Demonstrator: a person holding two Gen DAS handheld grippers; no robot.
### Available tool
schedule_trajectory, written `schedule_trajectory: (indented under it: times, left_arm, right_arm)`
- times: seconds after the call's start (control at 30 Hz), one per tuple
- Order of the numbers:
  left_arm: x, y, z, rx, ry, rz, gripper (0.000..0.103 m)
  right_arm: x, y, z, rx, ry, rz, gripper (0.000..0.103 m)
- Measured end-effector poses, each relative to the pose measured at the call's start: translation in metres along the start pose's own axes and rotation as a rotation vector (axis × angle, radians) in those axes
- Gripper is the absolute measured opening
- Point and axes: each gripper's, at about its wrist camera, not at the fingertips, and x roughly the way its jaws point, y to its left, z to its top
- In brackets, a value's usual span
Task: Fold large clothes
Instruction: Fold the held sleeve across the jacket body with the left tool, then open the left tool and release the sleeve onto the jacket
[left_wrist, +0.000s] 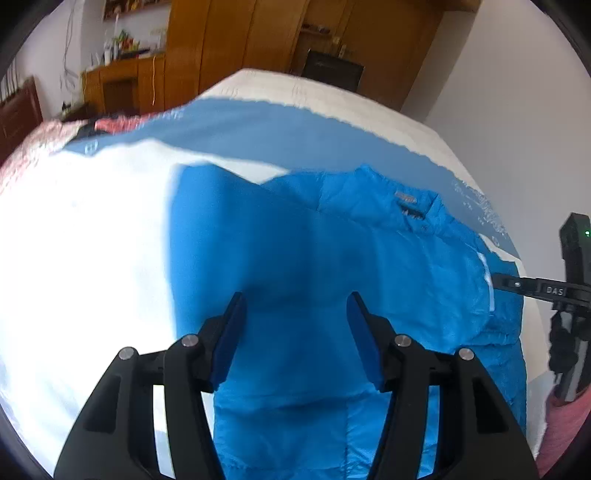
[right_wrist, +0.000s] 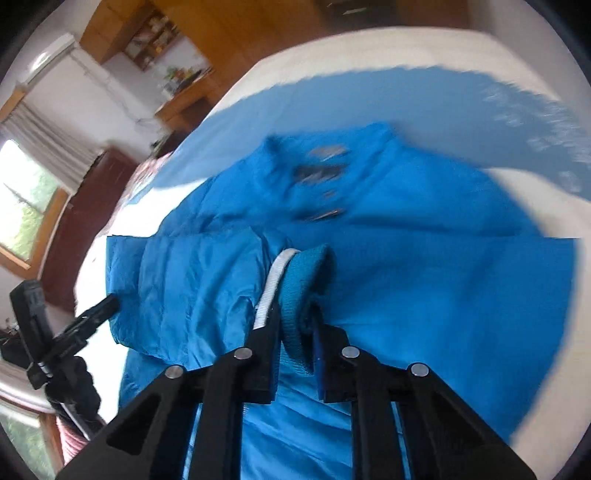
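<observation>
A bright blue padded jacket (left_wrist: 332, 251) lies on a bed, collar and label away from me. My left gripper (left_wrist: 295, 306) is open and empty just above the jacket's left part. My right gripper (right_wrist: 295, 317) is shut on the jacket's knit cuff (right_wrist: 306, 288), with a white trim strip (right_wrist: 271, 284) beside it, and holds the sleeve over the jacket body (right_wrist: 424, 266). The right gripper also shows in the left wrist view (left_wrist: 517, 284) at the jacket's right edge. The left gripper shows in the right wrist view (right_wrist: 107, 304) at the jacket's left edge.
The bed has a white and blue cover (left_wrist: 92, 221) with a pink patterned edge (left_wrist: 37, 147). Wooden wardrobes (left_wrist: 240, 37) and a dresser (left_wrist: 122, 85) stand behind the bed. A window (right_wrist: 26, 206) with a curtain is at the left in the right wrist view.
</observation>
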Motion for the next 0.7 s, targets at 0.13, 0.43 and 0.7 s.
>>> schedule_trajectory:
  times: [0.13,0.43,0.7]
  left_arm:
    - [0.012,-0.01,0.006,0.008,0.015,-0.007,0.056]
    - [0.069,-0.01,0.002,0.008,0.107,0.056,0.056]
    - [0.08,-0.01,-0.004,0.044,0.126,0.089,0.057]
  right_arm:
    - [-0.035,-0.042,-0.009,0.06,-0.051,-0.081,0.014]
    - [-0.016,-0.089,-0.029,0.145,-0.001,-0.081,0.015]
    - [0.001,-0.088,-0.032,0.125,0.006,-0.107,0.017]
